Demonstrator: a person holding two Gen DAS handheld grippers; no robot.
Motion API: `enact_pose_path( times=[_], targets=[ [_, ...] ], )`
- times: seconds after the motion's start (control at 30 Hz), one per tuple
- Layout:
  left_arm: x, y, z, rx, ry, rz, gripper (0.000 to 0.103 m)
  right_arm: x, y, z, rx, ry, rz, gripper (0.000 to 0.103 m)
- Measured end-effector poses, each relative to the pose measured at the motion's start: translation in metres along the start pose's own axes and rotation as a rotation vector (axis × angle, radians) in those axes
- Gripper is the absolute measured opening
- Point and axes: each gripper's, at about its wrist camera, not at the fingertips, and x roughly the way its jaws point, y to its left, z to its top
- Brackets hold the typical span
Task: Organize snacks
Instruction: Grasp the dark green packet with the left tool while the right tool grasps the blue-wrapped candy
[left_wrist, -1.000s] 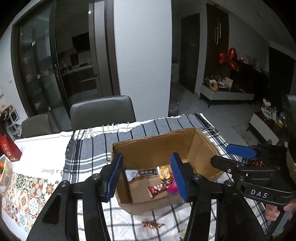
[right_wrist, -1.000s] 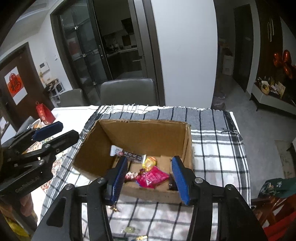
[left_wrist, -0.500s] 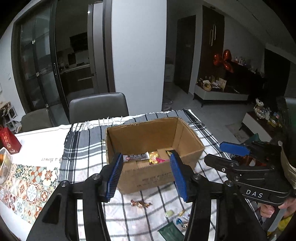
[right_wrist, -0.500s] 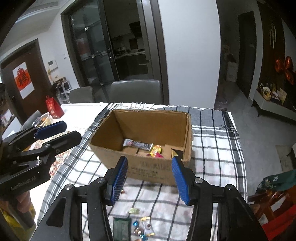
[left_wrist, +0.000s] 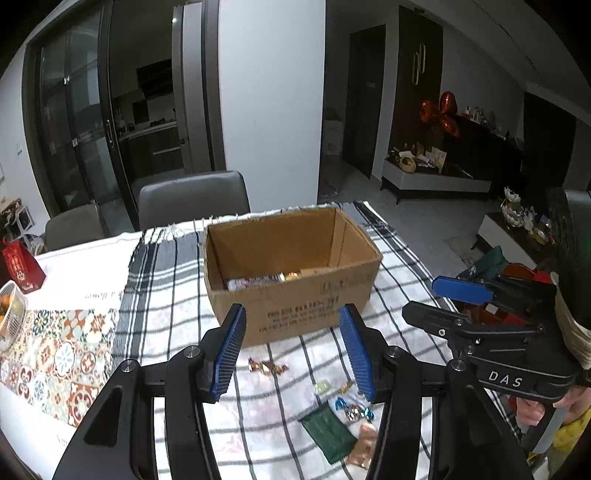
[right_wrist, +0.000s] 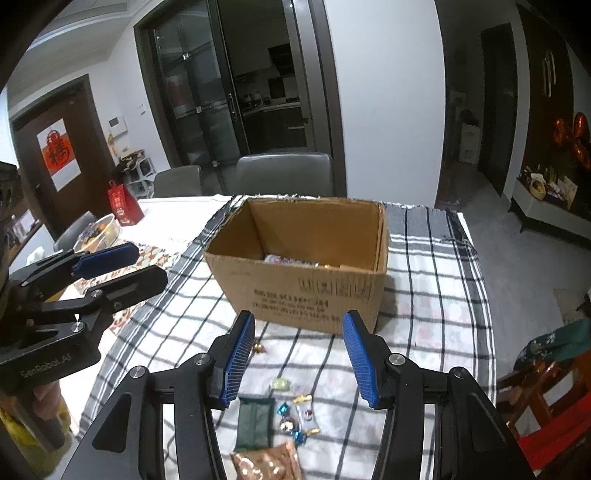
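The cardboard box (left_wrist: 295, 291) sits open-topped on the plaid cloth (left_wrist: 166, 295), toward the far edge of the table, with a few wrapped snacks (left_wrist: 258, 282) lying on its floor against the near wall. Between the box and the table's near edge, loose pieces lie on the cloth: a brown twist-wrapped candy (left_wrist: 266, 366) just in front of the box, then a pale green candy (right_wrist: 280, 384), a small cluster of blue and silver foil candies (right_wrist: 293, 421), a dark green packet (right_wrist: 255, 421) and, nearest the edge, a rose-gold pouch (right_wrist: 267, 463).

The left gripper (left_wrist: 291, 347) hangs above the cloth in front of the box, its blue pads spread wide and empty — nothing between them. The right gripper (right_wrist: 299, 354) is likewise spread apart and holds nothing, poised over the loose candies; in the left wrist view it shows at the right, gripped by a hand (left_wrist: 532, 410).

Toward the table's left edge the cloth gives way to a patterned tile mat (left_wrist: 55, 354), with a red gift bag (right_wrist: 123, 203) and a bowl (right_wrist: 98, 230) beyond it. Two grey chairs (right_wrist: 284, 173) stand at the far edge.
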Motion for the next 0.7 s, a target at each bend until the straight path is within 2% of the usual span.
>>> enact_pose_path(
  times=[0.37,0.7],
  targets=[
    [0.008,-0.014,-0.045,-0.021,0.092,-0.042,0.052,0.009,0.0,-0.047,-0.012,0.064,0.042,0.051],
    [0.035,-0.023,-0.089,-0.041,0.205,-0.085,0.051,0.03,-0.002,-0.088,-0.038,0.153,0.076,0.05]
  ],
)
